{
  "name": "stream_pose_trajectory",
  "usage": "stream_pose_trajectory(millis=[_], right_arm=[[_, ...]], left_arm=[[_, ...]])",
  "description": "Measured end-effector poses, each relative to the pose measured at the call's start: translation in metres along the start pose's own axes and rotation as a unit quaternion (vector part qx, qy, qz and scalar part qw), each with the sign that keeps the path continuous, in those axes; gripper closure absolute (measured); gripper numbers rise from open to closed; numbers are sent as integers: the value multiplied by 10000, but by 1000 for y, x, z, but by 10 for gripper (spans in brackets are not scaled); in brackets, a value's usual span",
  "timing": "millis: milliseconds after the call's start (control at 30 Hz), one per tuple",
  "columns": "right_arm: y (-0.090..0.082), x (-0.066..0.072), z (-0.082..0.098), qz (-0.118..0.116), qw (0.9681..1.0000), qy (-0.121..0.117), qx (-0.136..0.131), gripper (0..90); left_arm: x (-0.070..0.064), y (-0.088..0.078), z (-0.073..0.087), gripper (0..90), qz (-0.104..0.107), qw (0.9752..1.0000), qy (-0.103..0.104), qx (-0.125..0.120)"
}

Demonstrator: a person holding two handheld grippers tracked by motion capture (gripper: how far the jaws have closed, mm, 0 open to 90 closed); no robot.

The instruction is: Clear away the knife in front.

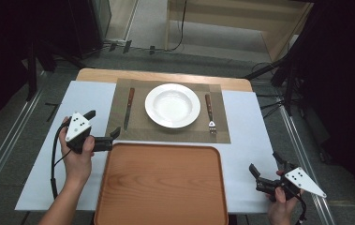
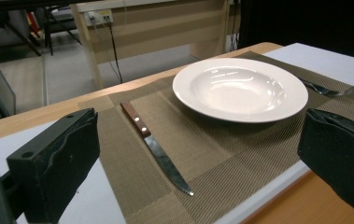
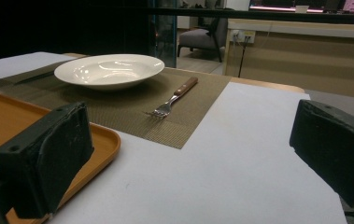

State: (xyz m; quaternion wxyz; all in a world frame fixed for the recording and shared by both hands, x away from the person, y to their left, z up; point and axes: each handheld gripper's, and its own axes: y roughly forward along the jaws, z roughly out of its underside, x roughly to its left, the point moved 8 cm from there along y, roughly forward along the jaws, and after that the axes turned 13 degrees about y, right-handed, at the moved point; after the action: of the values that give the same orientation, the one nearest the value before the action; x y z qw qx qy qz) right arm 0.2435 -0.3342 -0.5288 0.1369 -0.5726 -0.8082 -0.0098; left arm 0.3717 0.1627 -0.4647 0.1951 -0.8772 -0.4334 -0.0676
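A white plate [image 1: 173, 105] [image 2: 240, 88] [image 3: 109, 70] rests in the middle of a woven tan placemat [image 1: 170, 131]. A wooden-handled knife [image 1: 128, 108] [image 2: 156, 148] lies left of the plate, and a wooden-handled fork [image 1: 210, 114] [image 3: 173, 98] lies to its right. My left gripper [image 1: 102, 123] [image 2: 198, 163] stands open by the placemat's near left corner, holding nothing. My right gripper [image 1: 265, 164] [image 3: 188, 158] stands open over the white sheet at the front right, holding nothing.
A large wooden tray [image 1: 161, 183] [image 3: 6, 116] lies at the table's front middle, between the two hands. A white sheet [image 1: 245, 140] covers the table. Stands and cables [image 1: 283, 70] crowd the floor beyond the table's far right edge.
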Motion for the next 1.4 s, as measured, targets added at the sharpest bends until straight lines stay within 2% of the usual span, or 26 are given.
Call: stream_pose_trajectory(millis=[600,800,933,1267,1367,1400], right_arm=[[2,0,2,31,9999,41,113,0],[2,0,2,-8,9999,41,160,0],[2,0,3,3,9998,48,177,0],[3,0,4,11,9998,64,180,0],[3,0,4,12,9998,52,186,0],[4,-1,4,19,9998,58,189,0]], left_arm=[[18,37,-23,0,22,9999,-159,61],[26,57,-29,0,2,9996,-240,176],[28,72,-29,0,60,9992,-191,350],[39,98,-28,0,30,9979,-346,543],[41,107,-27,0,118,9968,-379,687],[44,112,-27,0,202,9958,-497,741]])
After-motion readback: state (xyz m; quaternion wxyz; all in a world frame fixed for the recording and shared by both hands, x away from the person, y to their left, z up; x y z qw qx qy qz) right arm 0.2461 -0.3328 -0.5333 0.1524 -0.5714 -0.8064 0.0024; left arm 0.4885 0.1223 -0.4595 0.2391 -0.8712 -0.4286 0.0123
